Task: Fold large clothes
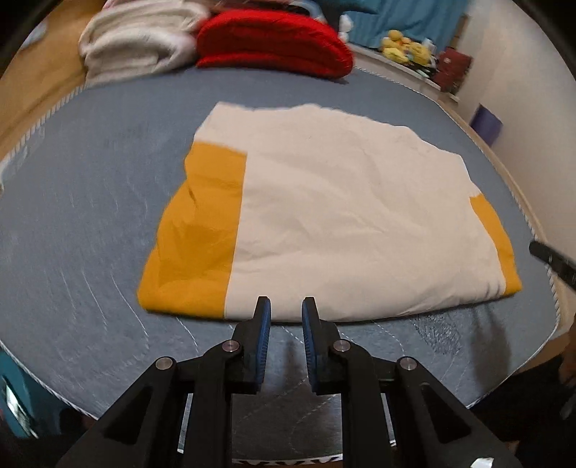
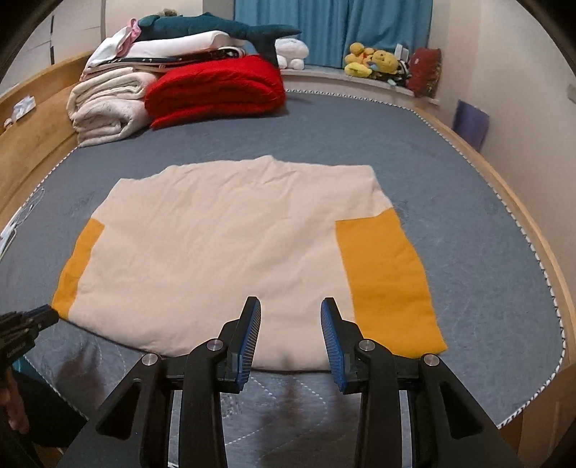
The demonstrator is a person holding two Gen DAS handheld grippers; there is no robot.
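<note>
Left wrist view: left gripper (image 1: 285,309) at bottom centre, jaws apart w/ a narrow gap, nothing btwn them, tips just at the near edge of the folded garment (image 1: 338,216). Garment is cream w/ orange panels, lying flat mid-frame on the grey mattress (image 1: 82,223). Red blanket (image 1: 273,43) and white blanket (image 1: 136,39) at top left, blurred. Right gripper tip (image 1: 552,261) pokes in at right edge.

Right wrist view: right gripper (image 2: 291,311) at bottom centre, jaws wide apart, empty, over garment's (image 2: 223,252) near edge. Left gripper (image 2: 25,324) at lower left, just beside the orange corner; its jaws can't be judged here. Plush toys (image 2: 374,64) upper right, blue curtain (image 2: 331,25) top.
</note>
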